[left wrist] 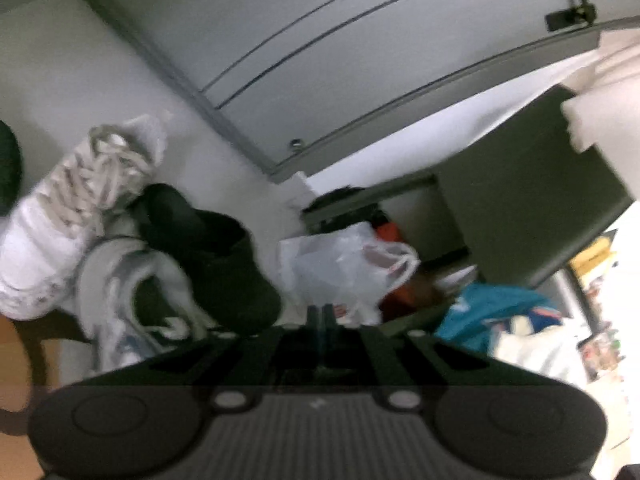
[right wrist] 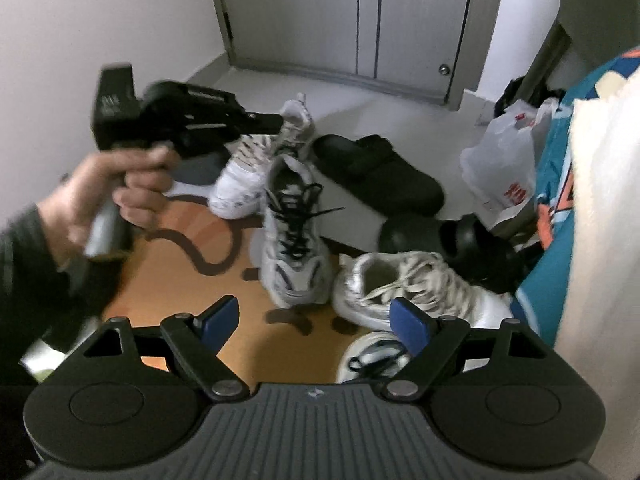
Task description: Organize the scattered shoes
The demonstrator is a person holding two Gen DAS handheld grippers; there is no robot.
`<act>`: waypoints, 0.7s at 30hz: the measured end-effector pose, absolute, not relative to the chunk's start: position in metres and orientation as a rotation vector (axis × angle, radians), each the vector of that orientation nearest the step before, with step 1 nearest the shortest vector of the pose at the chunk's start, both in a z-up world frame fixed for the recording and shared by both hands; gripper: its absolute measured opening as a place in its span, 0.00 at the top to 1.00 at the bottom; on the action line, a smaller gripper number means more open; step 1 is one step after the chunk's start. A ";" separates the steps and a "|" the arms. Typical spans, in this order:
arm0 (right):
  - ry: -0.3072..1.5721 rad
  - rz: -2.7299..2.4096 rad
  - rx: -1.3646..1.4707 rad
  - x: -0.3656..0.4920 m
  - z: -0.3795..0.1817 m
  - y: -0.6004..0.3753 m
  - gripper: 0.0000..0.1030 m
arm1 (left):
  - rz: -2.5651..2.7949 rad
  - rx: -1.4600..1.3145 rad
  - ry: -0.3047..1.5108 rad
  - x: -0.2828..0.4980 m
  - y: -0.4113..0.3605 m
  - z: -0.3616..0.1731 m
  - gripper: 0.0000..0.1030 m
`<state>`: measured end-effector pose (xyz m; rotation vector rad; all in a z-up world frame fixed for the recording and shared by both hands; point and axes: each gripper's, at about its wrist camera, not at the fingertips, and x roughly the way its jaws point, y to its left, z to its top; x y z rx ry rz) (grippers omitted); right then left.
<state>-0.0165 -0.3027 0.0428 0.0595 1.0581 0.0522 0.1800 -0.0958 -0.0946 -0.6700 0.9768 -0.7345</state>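
The left gripper (right wrist: 276, 122) has its jaws pressed together with nothing between them, near the heel of the white sneaker (right wrist: 244, 176). The right gripper (right wrist: 316, 320) stands wide open and empty. Just beside the white sneaker lie the grey sneaker with black laces (right wrist: 294, 236) and the black clog (right wrist: 380, 176).

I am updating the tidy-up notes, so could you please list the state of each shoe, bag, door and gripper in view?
left gripper: shut, holding nothing.
right gripper: open, empty, above the floor.
black-laced sneaker: upright, laces loose.
white sneaker: upright, by the left gripper's tip.
cream-laced sneaker: tipped on its side.
black clog: upright, unpaired.
plastic bag: crumpled, standing.
door: closed.
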 end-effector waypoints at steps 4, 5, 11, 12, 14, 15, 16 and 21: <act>1.069 0.076 0.064 -0.015 0.041 -0.300 0.16 | -0.694 -0.576 1.022 0.182 -0.092 -0.104 1.00; 1.070 0.082 0.064 -0.015 0.042 -0.299 0.16 | -0.687 -0.562 1.030 0.181 -0.093 -0.106 0.97; 1.072 0.111 0.081 -0.017 0.045 -0.296 0.16 | -0.673 -0.461 1.040 0.175 -0.113 -0.120 0.87; 1.070 0.115 0.084 -0.018 0.046 -0.296 0.16 | -0.681 -0.438 1.047 0.174 -0.119 -0.123 0.82; 1.064 0.126 0.087 -0.019 0.049 -0.295 0.16 | -0.697 -0.407 1.061 0.170 -0.127 -0.127 0.73; 1.060 0.131 0.083 -0.019 0.049 -0.295 0.16 | -0.701 -0.384 1.070 0.168 -0.132 -0.130 0.66; 1.063 0.129 0.081 -0.020 0.049 -0.296 0.16 | -0.705 -0.359 1.079 0.166 -0.138 -0.133 0.63; 1.089 0.132 0.141 -0.019 0.048 -0.303 0.16 | -0.707 -0.177 1.071 0.152 -0.161 -0.142 0.61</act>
